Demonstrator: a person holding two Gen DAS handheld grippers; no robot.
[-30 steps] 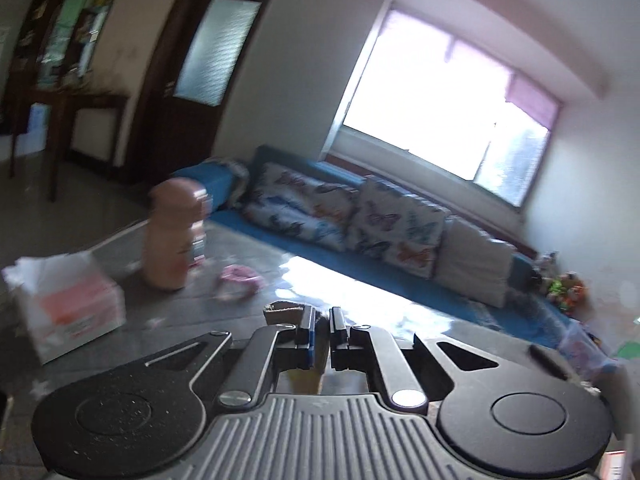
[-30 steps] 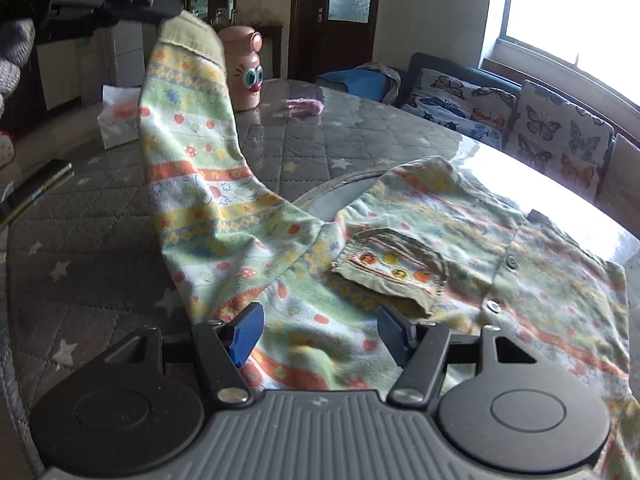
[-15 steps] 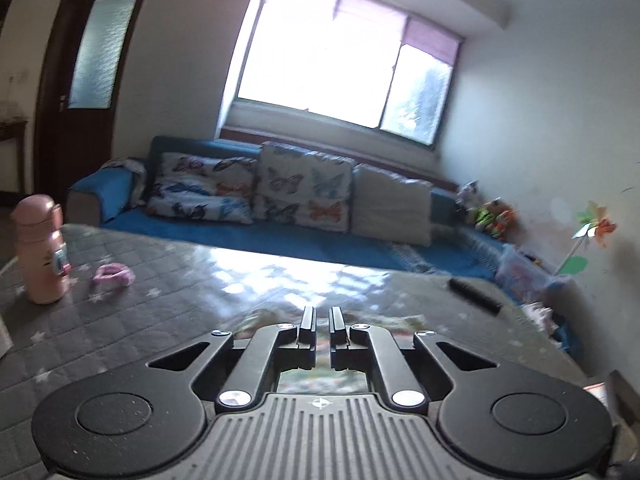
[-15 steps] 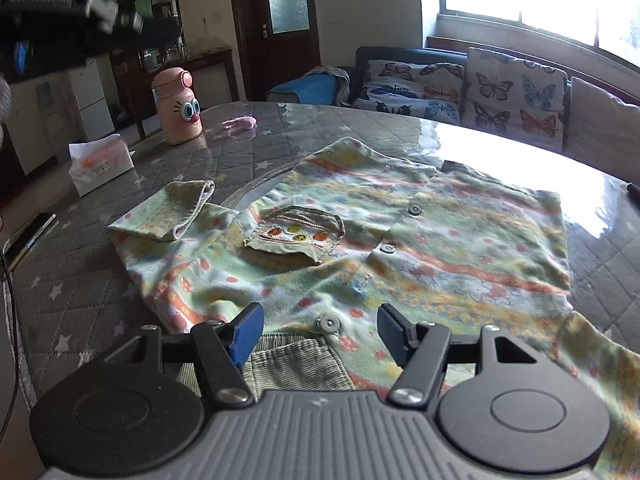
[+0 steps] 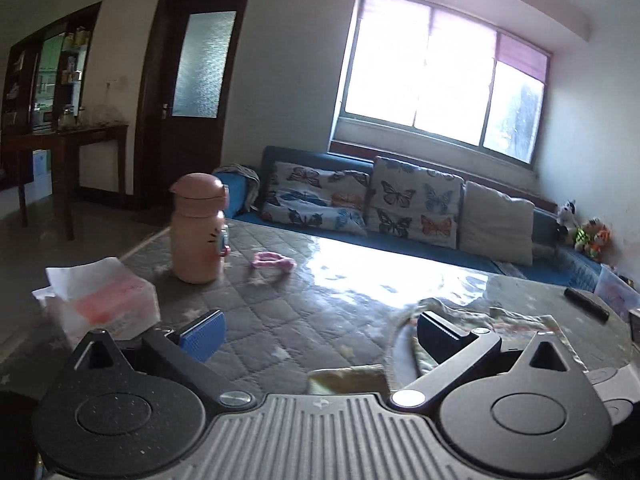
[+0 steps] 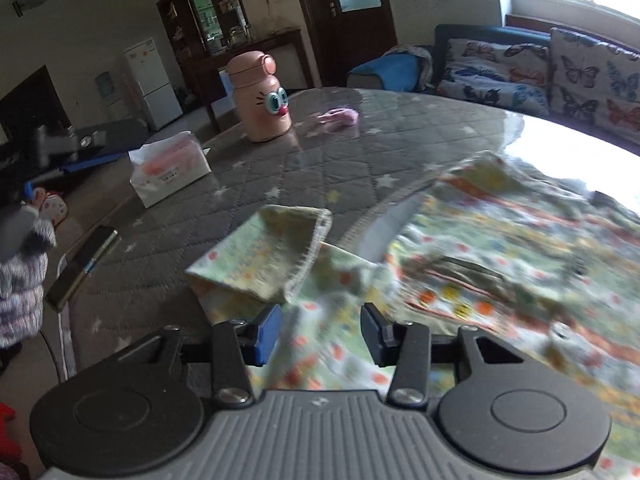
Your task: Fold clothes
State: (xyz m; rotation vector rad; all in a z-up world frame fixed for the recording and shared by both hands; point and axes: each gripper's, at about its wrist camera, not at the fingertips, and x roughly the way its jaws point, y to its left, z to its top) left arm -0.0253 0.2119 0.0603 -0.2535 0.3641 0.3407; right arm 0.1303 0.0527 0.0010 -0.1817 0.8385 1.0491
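Tabletop: round, grey quilted cover with white stars, glossy glare patch on the window side. Near rim curving close below the right gripper; far side well apart from the work area.

Garment: child's pale green button-front shirt, orange and yellow print, chest pocket; lying spread on the tabletop, right of centre in the right wrist view. Blurred there, so exact lie of the hem uncertain. One sleeve turned back on itself, cuff uppermost, just beside the shirt body.

Step judged: sleeve fold-in at its start; body folds not yet done. Next move probably calling for a pinch on the cuff or shoulder seam, then a carry across the chest.

Left gripper: jaws spread wide, nothing between them, low over bare quilt with a shirt edge just right.

Right gripper: jaws spread, empty, above the printed cloth near the sleeve.

Clutter, all beyond or left of the shirt: white tissue pack, pink cartoon-face flask, dark flat handset near the rim, small pink hair tie. Open room ample over the shirt itself.
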